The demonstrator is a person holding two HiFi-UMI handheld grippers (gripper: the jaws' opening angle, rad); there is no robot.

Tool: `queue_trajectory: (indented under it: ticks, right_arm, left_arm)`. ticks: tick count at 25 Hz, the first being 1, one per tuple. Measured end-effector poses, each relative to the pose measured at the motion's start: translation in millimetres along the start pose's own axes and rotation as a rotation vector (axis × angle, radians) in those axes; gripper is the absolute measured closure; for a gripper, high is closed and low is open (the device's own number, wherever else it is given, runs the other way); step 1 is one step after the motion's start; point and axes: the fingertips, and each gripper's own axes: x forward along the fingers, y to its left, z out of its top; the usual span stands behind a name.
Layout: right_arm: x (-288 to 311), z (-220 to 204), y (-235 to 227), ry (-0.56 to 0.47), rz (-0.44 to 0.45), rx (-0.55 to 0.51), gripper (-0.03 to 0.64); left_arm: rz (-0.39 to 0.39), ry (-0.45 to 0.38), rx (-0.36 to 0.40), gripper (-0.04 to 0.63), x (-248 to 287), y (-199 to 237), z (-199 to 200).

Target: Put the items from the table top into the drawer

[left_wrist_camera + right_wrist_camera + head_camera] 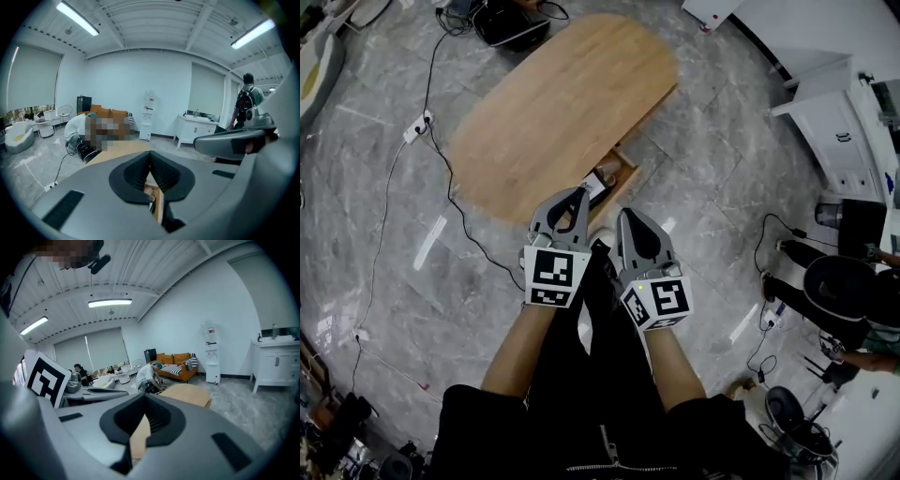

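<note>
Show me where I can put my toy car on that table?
Anywhere on the wooden table top: it looks bare end to end. The open drawer at its near edge is crowded, things already lie in it, and the left gripper and right gripper hang shut close by it. A black cable crosses the floor at the table's left.

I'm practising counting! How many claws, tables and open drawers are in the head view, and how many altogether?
Grey claws with marker cubes: 2, the left claw and the right claw
Oval wooden table: 1
Open wooden drawer: 1
Total: 4
</note>
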Motion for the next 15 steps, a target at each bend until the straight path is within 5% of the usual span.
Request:
queue_trajectory:
  ticks: [15]
  right_arm:
    - [-48, 48, 31, -0.056, -0.049, 0.006, 0.609]
  left_arm:
    - [-0.064, 0.024, 0.027, 0.581, -67, -20, 28]
